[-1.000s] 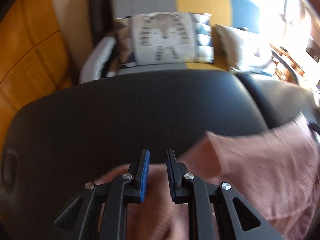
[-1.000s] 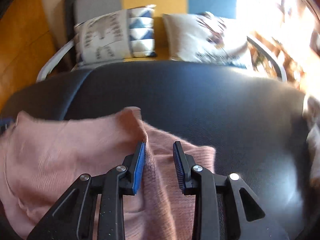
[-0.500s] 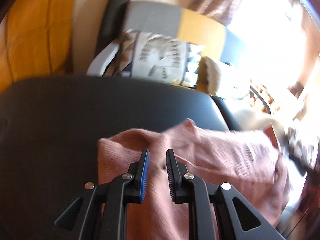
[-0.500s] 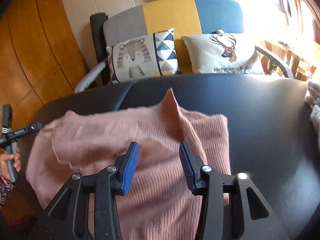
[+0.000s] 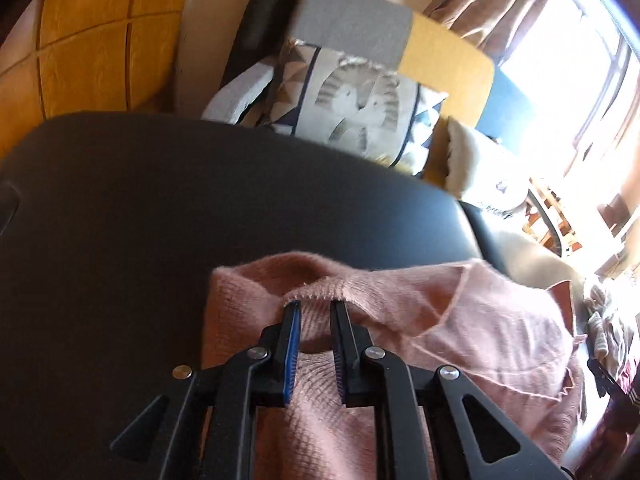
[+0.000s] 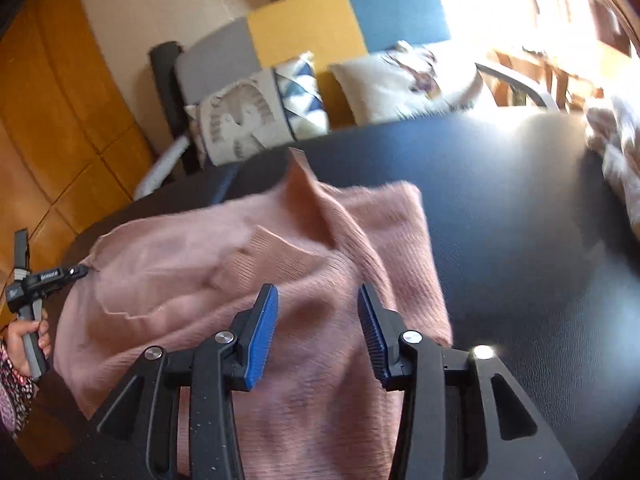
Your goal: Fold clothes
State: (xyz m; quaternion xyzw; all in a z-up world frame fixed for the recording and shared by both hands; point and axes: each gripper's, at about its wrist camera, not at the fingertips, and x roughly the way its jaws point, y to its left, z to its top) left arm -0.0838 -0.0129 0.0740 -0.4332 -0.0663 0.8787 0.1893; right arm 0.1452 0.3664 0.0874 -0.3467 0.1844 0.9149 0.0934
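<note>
Nearest the left wrist camera, the left gripper (image 5: 314, 308) is being held with its jaws drawn close on a raised ribbed edge of the pink knitted sweater (image 5: 472, 320), the knit bunching between the blue pads; a pinch on that edge is judged likely. In the right wrist view the right gripper (image 6: 318, 304) is being carried with its jaws spread wide above the sweater's near portion, nothing being held between them. The sweater (image 6: 208, 280) is lying on the black padded worktop (image 6: 520, 220), partly doubled over itself, a ribbed cuff or hem lying across its middle and one pointed corner standing up toward the far side. At the left margin of that view the left gripper (image 6: 82, 271) is seen gripped by a hand (image 6: 26, 334) at the sweater's edge. The step in hand is judged to be a fold being drawn across or laid down by the left side. The next move is judged to call for the pinched edge being brought flat and square, and for the standing corner being smoothed. Beyond the worktop, a patchwork sofa (image 6: 304, 20) with two printed cushions (image 6: 256, 116) is standing against the wall; further cloth is lying at the far right edge.
</note>
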